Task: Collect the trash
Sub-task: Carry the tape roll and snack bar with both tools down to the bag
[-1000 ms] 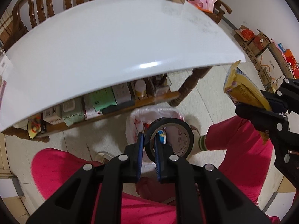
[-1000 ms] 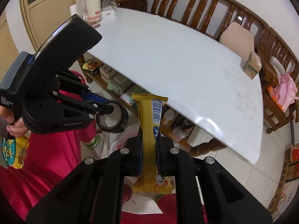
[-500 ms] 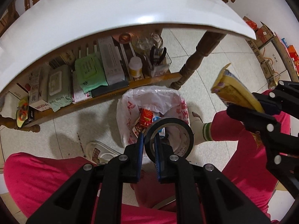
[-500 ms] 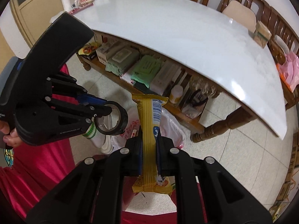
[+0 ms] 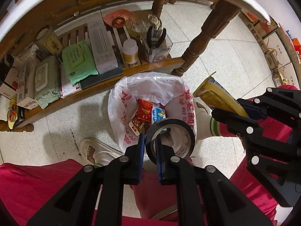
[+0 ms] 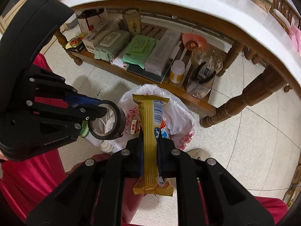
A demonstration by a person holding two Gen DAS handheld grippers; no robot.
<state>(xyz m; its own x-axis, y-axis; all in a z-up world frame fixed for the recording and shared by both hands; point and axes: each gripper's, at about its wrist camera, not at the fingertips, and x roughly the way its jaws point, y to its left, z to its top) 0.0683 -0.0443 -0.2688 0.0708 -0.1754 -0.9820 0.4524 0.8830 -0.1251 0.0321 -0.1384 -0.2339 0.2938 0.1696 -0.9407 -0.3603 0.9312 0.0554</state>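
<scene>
Left wrist: tape roll (image 5: 170, 137) between left tongs (image 5: 150, 146), above bin (image 5: 120, 101).

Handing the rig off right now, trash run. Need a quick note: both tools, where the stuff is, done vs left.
Left tool: shut on the tape roll, held over the bin bag.
Right tool: shut on the yellow wrapper, also above the bag, beside the left one.
Bin bag: open on the floor in front of the table's lower shelf, between the person's feet. Red packet and other wrappers are already inside.
Done: both items picked up and brought over the bag.
Left: release both into the bag; neither is dropped yet.
</scene>
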